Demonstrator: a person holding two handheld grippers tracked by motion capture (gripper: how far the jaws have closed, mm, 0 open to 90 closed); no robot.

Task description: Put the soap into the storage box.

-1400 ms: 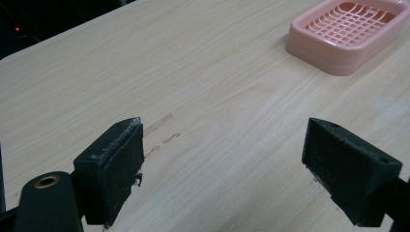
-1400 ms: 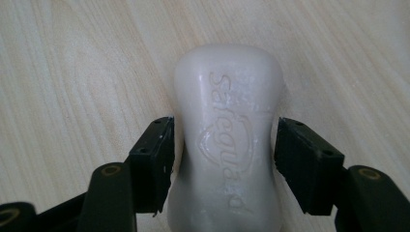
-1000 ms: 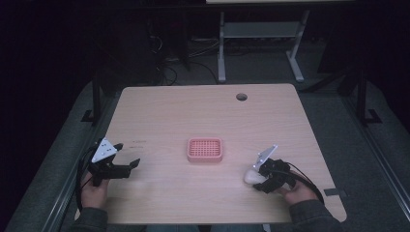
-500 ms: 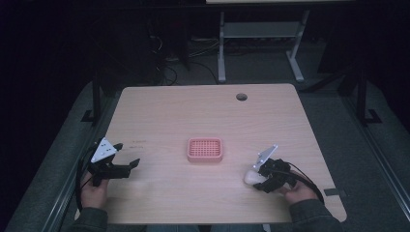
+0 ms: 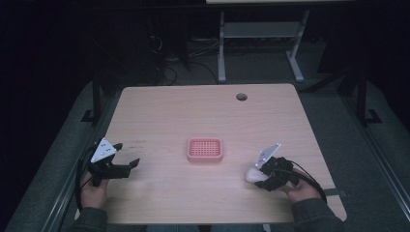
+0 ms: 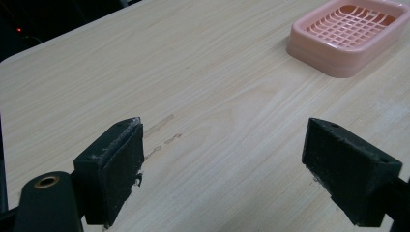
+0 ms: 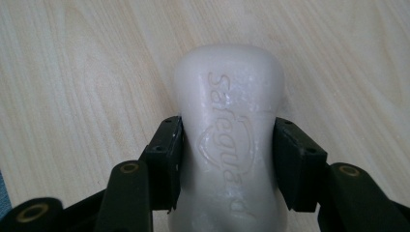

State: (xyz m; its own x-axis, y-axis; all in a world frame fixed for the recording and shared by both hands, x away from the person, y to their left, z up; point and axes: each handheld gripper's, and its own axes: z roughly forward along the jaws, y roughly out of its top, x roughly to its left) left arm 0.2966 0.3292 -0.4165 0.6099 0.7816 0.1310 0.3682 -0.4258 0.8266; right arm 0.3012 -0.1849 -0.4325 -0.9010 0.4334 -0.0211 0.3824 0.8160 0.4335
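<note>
With my right gripper (image 7: 227, 159) pinching the soap (image 7: 229, 140) low over the table (image 5: 193, 111), right of the pink dish (image 5: 205, 150), the grasp looks made; next comes a lift toward the dish. My left gripper (image 6: 227, 169) waits, jaws spread.

High view is looking dim, the surroundings falling to near black past the table (image 5: 203, 116). Tool views are showing brighter, even light, soft shadows, slight blur toward 6 o'clock.
</note>
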